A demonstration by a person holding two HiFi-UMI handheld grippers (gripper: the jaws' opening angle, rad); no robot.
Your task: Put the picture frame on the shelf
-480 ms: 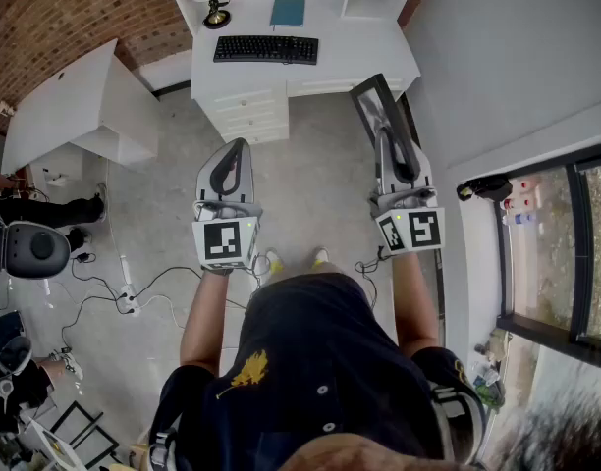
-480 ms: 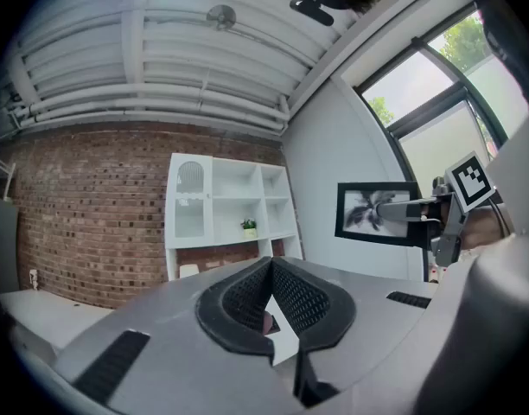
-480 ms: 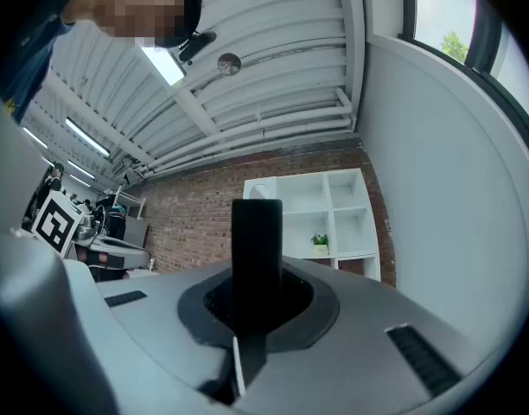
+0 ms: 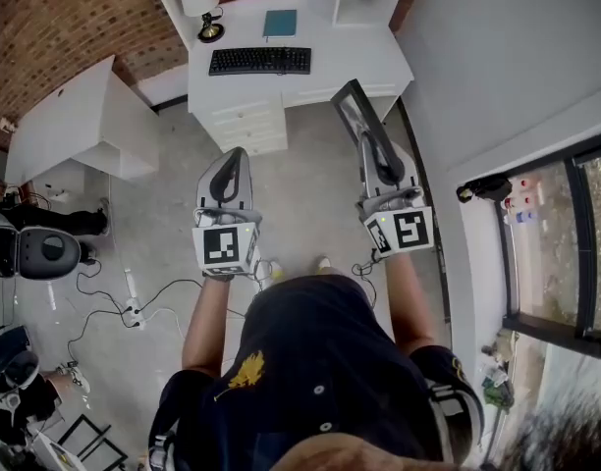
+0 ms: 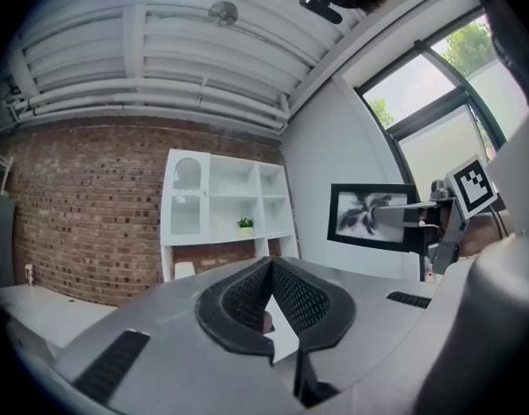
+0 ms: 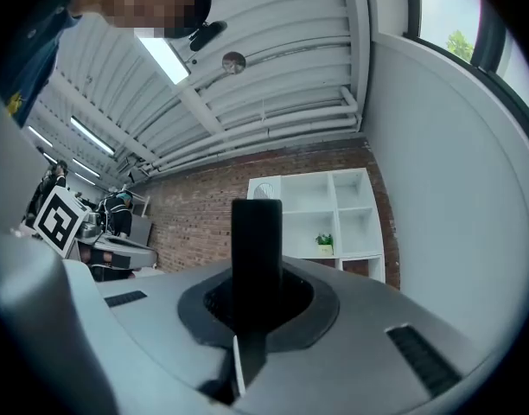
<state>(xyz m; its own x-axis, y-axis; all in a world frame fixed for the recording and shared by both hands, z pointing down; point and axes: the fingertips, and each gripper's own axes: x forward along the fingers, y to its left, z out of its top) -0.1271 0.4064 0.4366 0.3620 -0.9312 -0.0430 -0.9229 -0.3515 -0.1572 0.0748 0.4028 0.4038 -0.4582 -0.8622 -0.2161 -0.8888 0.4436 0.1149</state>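
Two grippers are raised in front of the person. The right gripper (image 4: 373,153) is clamped tight on one edge of the picture frame (image 4: 354,112), which juts out ahead of its jaws, likely so it can be set down standing. The left gripper (image 4: 232,160) is closed on nothing beside it, and the white shelf (image 6: 321,214) stands well ahead of both, so the carry looks unfinished.

Picture frame (image 4: 363,133) slightly farther left
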